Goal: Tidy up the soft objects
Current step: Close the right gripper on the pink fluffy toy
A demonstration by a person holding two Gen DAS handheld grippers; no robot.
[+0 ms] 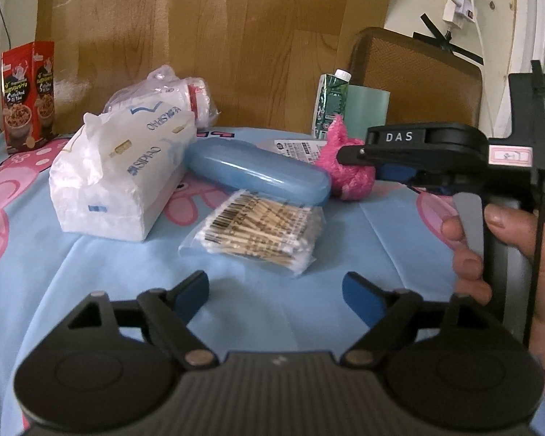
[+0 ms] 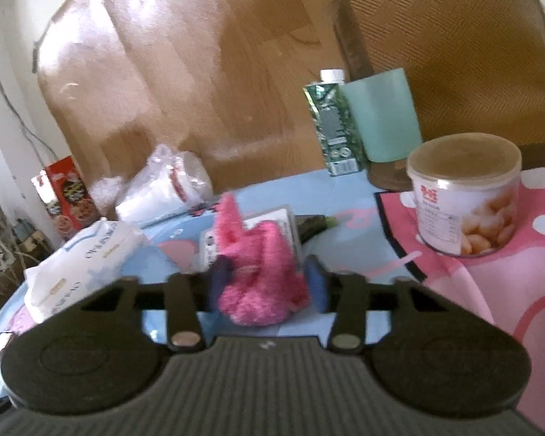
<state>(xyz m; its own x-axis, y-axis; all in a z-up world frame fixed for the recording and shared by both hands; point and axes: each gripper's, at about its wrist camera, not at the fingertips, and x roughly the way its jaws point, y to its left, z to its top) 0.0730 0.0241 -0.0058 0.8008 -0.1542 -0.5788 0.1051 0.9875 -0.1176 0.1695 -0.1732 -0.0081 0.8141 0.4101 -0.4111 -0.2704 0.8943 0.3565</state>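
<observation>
Pink plush toy [image 2: 259, 276] pinched between right gripper [image 2: 269, 283] pads; lift straight up, keep squeeze. Left gripper [image 1: 276, 299] wide open, holds nothing, above cotton swab bag [image 1: 261, 232]

My right gripper [image 2: 267, 283] clamped on pink plush toy [image 2: 261, 272], blue pads pressing both sides. Tissue pack [image 2: 87, 265] left, lidded can [image 2: 465, 200] right, carton [image 2: 334, 127] behind.

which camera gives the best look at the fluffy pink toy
The right wrist view: the pink toy sits close and central between the right gripper pads, which press its sides, though blurred. The left wrist view shows it smaller, farther off, partly hidden behind that gripper.
</observation>
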